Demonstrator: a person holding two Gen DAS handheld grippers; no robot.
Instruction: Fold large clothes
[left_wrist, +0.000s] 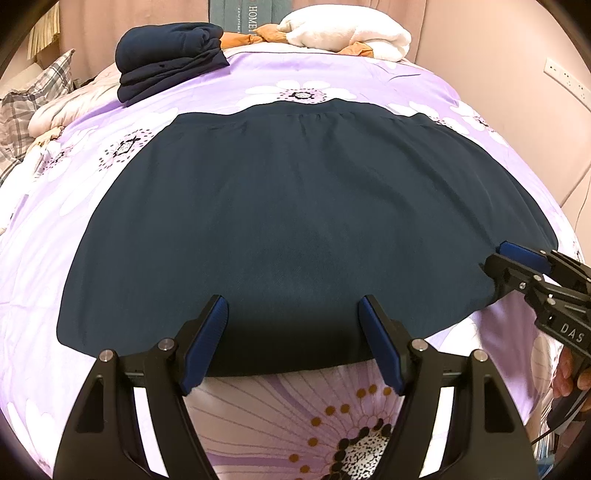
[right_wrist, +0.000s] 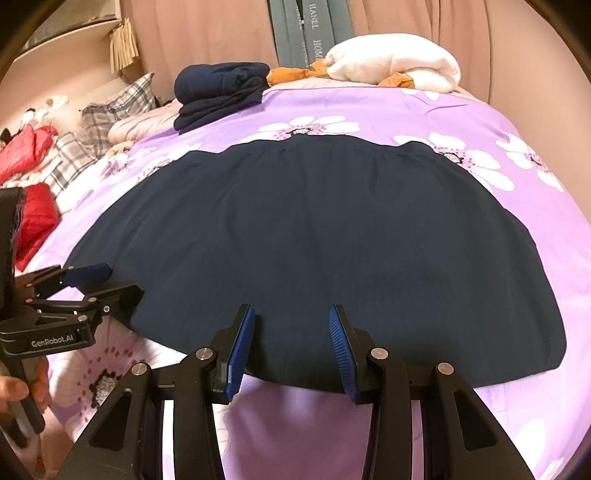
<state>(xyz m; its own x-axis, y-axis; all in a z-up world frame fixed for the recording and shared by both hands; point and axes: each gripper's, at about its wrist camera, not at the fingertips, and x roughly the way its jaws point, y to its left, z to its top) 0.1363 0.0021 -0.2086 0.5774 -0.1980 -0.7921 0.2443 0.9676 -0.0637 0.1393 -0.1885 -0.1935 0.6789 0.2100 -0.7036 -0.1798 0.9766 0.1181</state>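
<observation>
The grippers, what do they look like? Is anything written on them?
Both are black plastic with silver round pins and two fingers faced with ribbed blue pads. The left gripper carries white "GenRobot.AI" lettering on its side, seen from the right wrist. The right gripper shows white letters "DAS" in the left wrist view, with a thin dark cable below it.

"GenRobot.AI" is showing on the left gripper (right_wrist: 86, 284); "DAS" on the right gripper (left_wrist: 496, 260); "HOME" on the grey boards (right_wrist: 314, 33) behind the bed.
</observation>
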